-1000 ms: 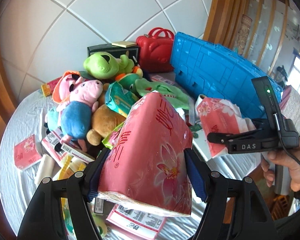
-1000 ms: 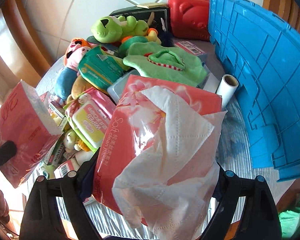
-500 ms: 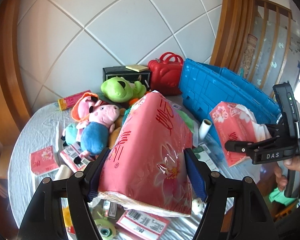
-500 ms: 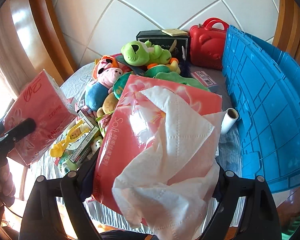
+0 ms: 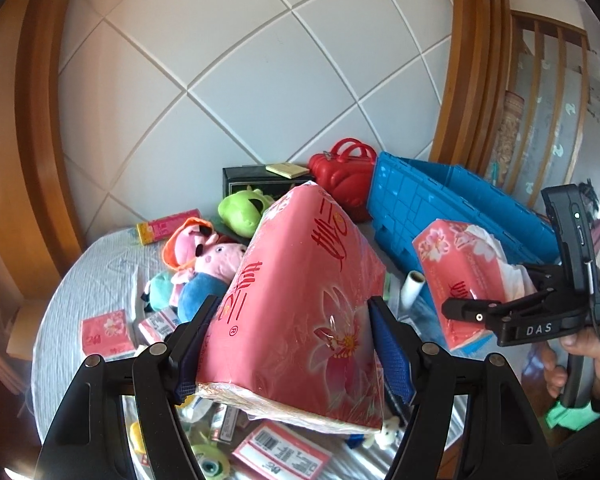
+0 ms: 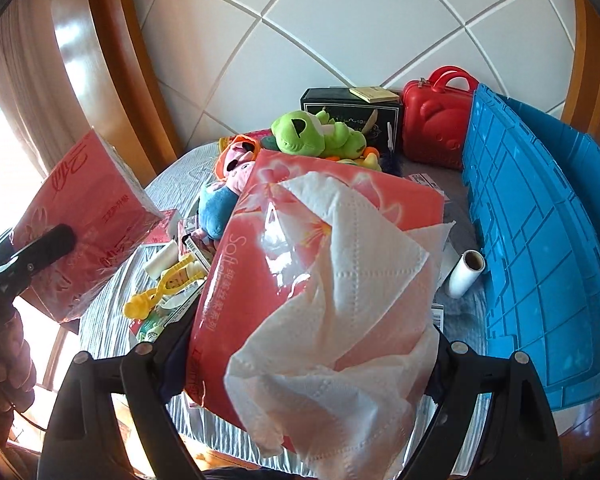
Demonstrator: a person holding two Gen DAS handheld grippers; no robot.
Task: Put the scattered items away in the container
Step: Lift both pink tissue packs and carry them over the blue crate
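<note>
My left gripper [image 5: 292, 344] is shut on a sealed pink tissue pack [image 5: 300, 304], held high above the table; the pack also shows in the right wrist view [image 6: 88, 216]. My right gripper [image 6: 308, 352] is shut on an opened pink tissue pack [image 6: 300, 264] with white tissue hanging out of it; it also shows in the left wrist view [image 5: 456, 276], held in the air near the blue crate [image 5: 452, 204]. The blue crate [image 6: 540, 240] stands at the right of the table.
The round table [image 5: 100, 276] carries a pile: a Peppa Pig plush [image 5: 208, 264], a green plush [image 6: 312, 132], a red case [image 6: 436, 120], a black box [image 5: 252, 180], small pink tissue packs [image 5: 106, 334], a white roll [image 6: 466, 274], a yellow toy [image 6: 160, 288]. A tiled wall stands behind.
Both grippers have risen well above the table with their tissue packs still held. The pile now looks smaller and farther below.
</note>
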